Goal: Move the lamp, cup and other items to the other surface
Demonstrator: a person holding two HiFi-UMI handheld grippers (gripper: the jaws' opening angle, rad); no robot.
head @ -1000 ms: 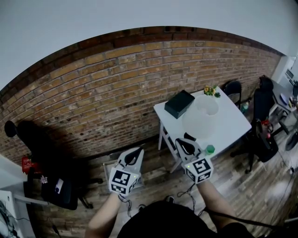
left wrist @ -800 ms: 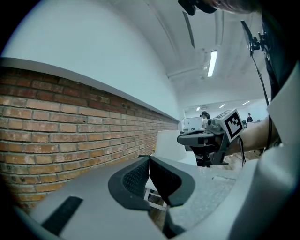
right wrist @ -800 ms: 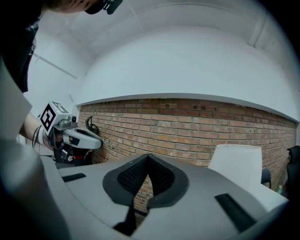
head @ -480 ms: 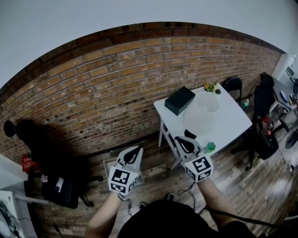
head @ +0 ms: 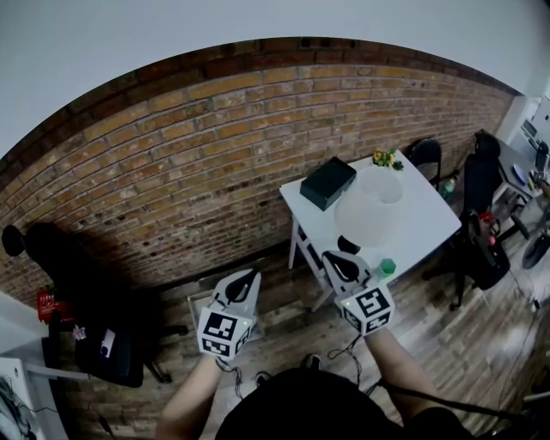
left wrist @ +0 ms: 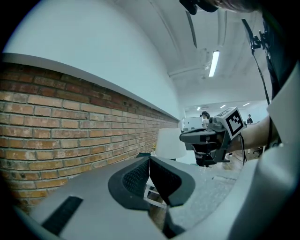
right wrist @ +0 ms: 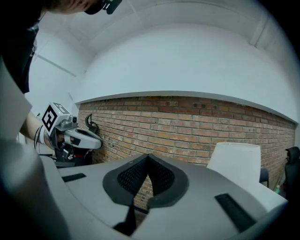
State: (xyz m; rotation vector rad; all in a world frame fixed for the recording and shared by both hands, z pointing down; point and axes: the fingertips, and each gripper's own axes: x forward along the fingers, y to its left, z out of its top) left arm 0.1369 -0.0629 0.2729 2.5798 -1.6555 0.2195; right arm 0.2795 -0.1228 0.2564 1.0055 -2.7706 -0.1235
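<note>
The left hand-held gripper [head: 251,279] and right hand-held gripper [head: 335,259] remain closed, empty, unmoved.

Brick wall [head: 215,146]: red-brown courses ruled with pale mortar lines, below a plain white upper wall [head: 258,26]; floor [head: 447,344]: brown wood planks with darker seams. Table [head: 430,225]: white; lamp [head: 368,215]: white shade; box [head: 327,182]: black; cup [head: 388,266]: green; posy [head: 386,160]: yellow and green. Left gripper [head: 247,279] and right gripper [head: 337,259]: light grey bodies, black pads [left wrist: 136,177] with a fine dotted mesh pattern, each carrying a white cube printed with black square markers; office chair [head: 60,253]: black.
</note>
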